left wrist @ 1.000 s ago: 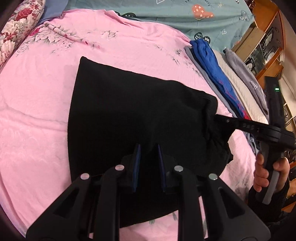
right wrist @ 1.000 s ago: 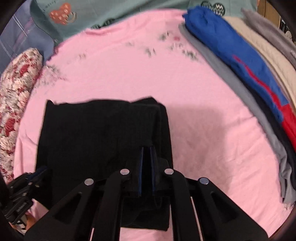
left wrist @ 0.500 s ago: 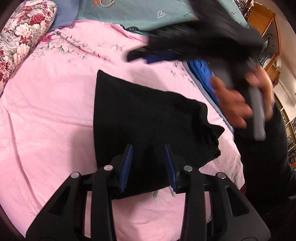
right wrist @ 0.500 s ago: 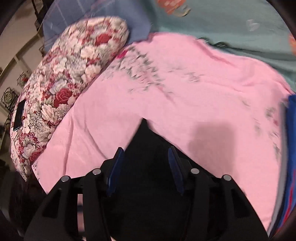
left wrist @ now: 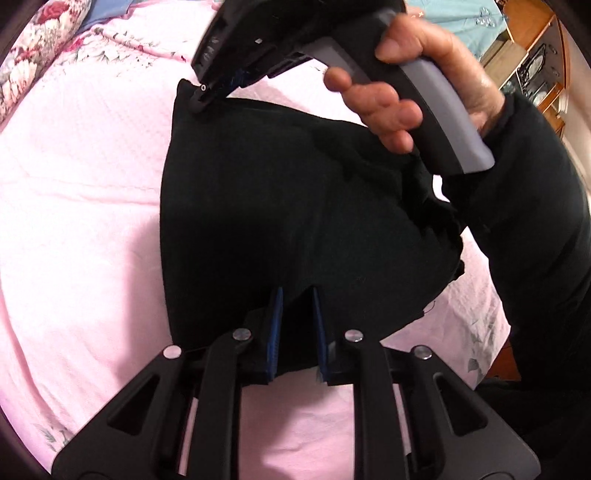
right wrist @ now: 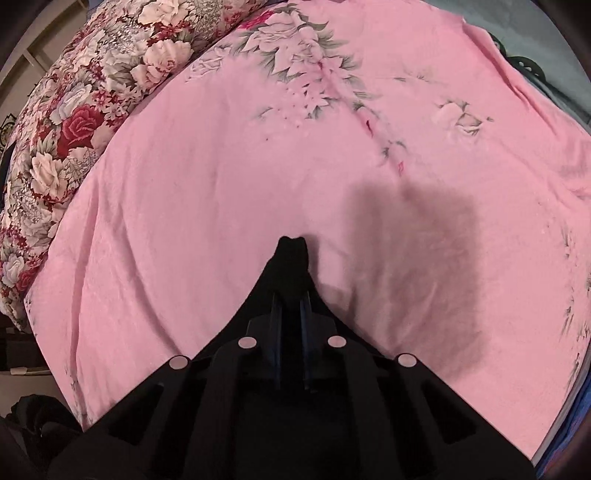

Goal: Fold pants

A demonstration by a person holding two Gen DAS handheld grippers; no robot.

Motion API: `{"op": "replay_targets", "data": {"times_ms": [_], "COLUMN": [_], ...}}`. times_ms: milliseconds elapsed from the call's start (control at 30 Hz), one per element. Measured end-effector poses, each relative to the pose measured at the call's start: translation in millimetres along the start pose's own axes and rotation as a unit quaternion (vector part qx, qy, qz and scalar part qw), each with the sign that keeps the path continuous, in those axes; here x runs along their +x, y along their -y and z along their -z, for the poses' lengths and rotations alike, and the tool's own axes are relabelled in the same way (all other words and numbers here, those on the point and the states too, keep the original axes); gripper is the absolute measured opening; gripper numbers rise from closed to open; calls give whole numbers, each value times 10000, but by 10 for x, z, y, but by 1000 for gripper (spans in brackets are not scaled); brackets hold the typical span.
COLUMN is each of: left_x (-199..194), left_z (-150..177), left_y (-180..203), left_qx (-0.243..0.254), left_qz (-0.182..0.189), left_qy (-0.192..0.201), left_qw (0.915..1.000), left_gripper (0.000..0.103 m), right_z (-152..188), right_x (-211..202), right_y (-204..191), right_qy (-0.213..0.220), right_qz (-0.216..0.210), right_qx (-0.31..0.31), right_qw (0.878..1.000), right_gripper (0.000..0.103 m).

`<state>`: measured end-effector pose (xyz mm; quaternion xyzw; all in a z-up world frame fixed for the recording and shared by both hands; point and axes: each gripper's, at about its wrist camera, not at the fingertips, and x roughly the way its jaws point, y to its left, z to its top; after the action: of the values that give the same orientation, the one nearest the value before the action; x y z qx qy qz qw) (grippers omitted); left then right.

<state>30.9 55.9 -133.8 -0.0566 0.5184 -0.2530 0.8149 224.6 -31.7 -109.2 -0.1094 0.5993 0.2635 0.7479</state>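
The black pants lie folded on the pink bedsheet. My left gripper is at the near edge of the pants, its blue-padded jaws closed on that edge. My right gripper is shut on the far corner of the pants, which sticks out past its fingertips. In the left wrist view the right gripper reaches over the pants to that far left corner, held by a hand.
A floral pillow lies at the left of the bed. A teal blanket lies at the far edge. Wooden furniture stands to the right. The person's black sleeve crosses the right side.
My right gripper moved from the near right of the pants across to the far left corner and shut on it. My left gripper opened, then closed on the near edge.
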Motion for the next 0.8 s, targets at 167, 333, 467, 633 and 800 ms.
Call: {"op": "replay_targets", "data": {"times_ms": [167, 333, 467, 633, 800], "left_x": [75, -58, -645, -737, -241], "left_z": [-4, -14, -52, -114, -287], "left_y": [17, 83, -53, -373, -555], "left_qx": [-88, -34, -248, -747, -1073], "left_qz": [-89, -124, -308, -412, 83], "left_qy": [-69, 46, 885, 850, 161], "left_qw": [9999, 9999, 9953, 9927, 9941], "left_gripper": [17, 34, 67, 69, 69], "right_z": [-14, 106, 522, 1423, 2547], "right_x": [153, -201, -966, -1589, -1679], "right_y": [-109, -146, 90, 555, 869], "right_qy": [106, 354, 1007, 1773, 1971], "right_qz": [420, 713, 297, 375, 644], "right_qx": [-194, -161, 374, 1188, 1993], "right_qw": [9989, 9967, 9938, 9762, 9577], "right_gripper": [7, 50, 62, 90, 90]}}
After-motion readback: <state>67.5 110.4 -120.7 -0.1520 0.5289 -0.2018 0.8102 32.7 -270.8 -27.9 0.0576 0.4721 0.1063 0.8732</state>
